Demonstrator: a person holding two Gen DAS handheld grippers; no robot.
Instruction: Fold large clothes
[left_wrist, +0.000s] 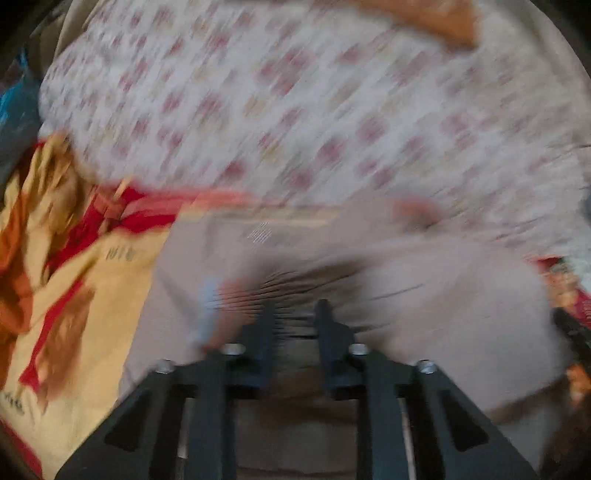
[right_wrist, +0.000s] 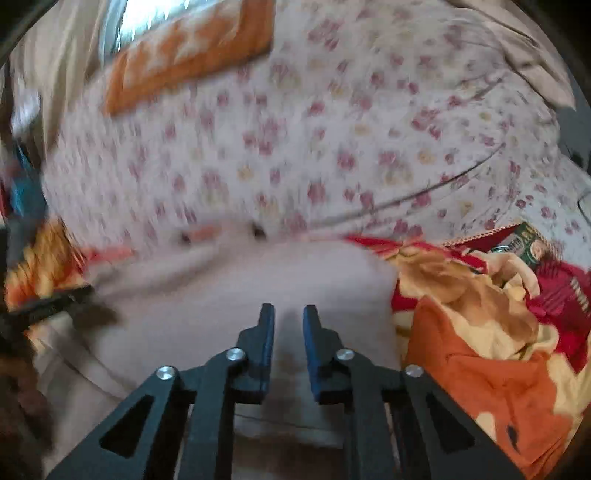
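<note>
— Straight ahead of both claws, our beige garment (right_wrist: 236, 295) lies on the bed's floral sheet (right_wrist: 332, 147).
— Left claw (left_wrist: 293, 314) looks clamped on its gathered pleats; right claw (right_wrist: 289, 314) nearly together, grip unclear.

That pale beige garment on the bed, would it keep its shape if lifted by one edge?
Probably not. The beige garment lies in soft wrinkles, so it looks floppy and would likely sag. It seems thin and light. On the floral sheet it would likely bunch up when pushed.
</note>
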